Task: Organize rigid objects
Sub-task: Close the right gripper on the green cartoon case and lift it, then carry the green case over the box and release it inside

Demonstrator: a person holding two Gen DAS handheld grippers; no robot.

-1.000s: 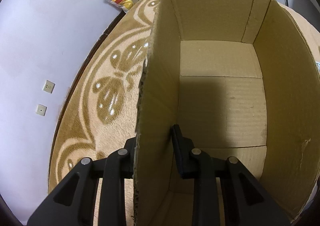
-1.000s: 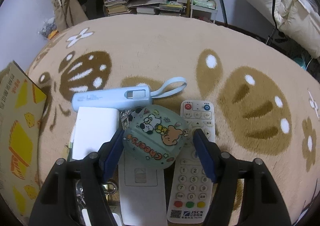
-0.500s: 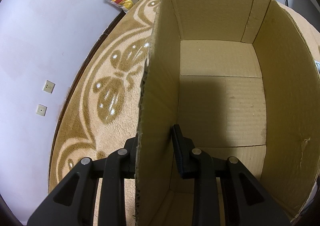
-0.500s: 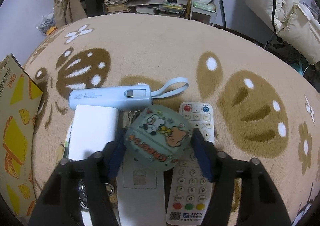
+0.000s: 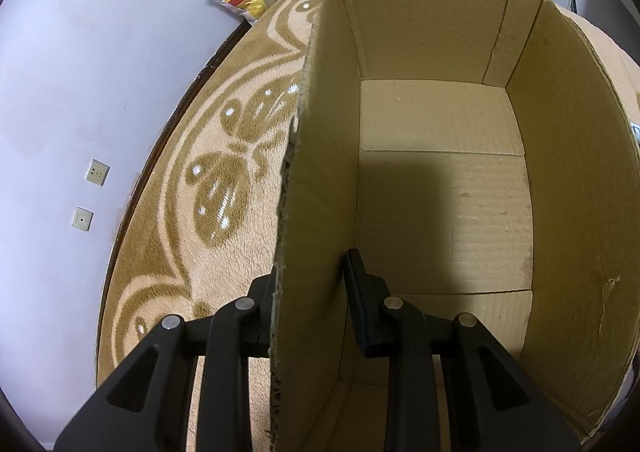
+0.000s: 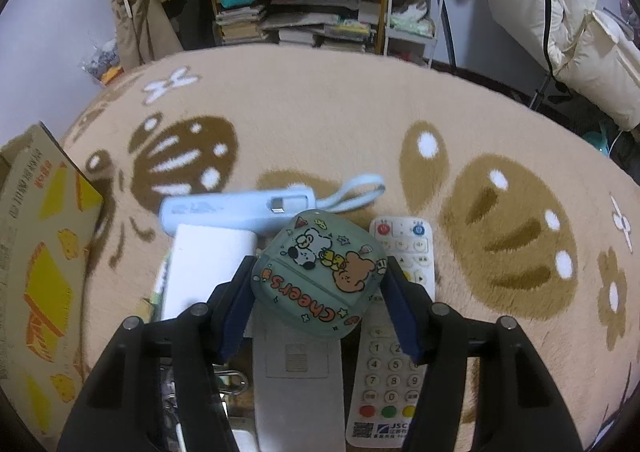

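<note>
My left gripper (image 5: 310,280) is shut on the left wall of an open cardboard box (image 5: 312,180), one finger outside and one inside; the box floor (image 5: 440,192) is bare. My right gripper (image 6: 318,280) is shut on a green cartoon case (image 6: 316,272) marked "Cheers", held above a pile on the carpet. Below it lie a light blue gadget with a loop strap (image 6: 240,206), a white block (image 6: 208,264), a grey remote (image 6: 298,384) and a white remote (image 6: 394,352).
The box's printed outer side (image 6: 36,272) shows at the left of the right wrist view. A patterned beige carpet (image 6: 360,116) covers the floor. Shelves with books and bags (image 6: 288,12) stand behind it. A wall with sockets (image 5: 88,192) lies left of the box.
My right gripper has closed on the green case and lifted it, tilting the view up. The left gripper and the box have not moved.
</note>
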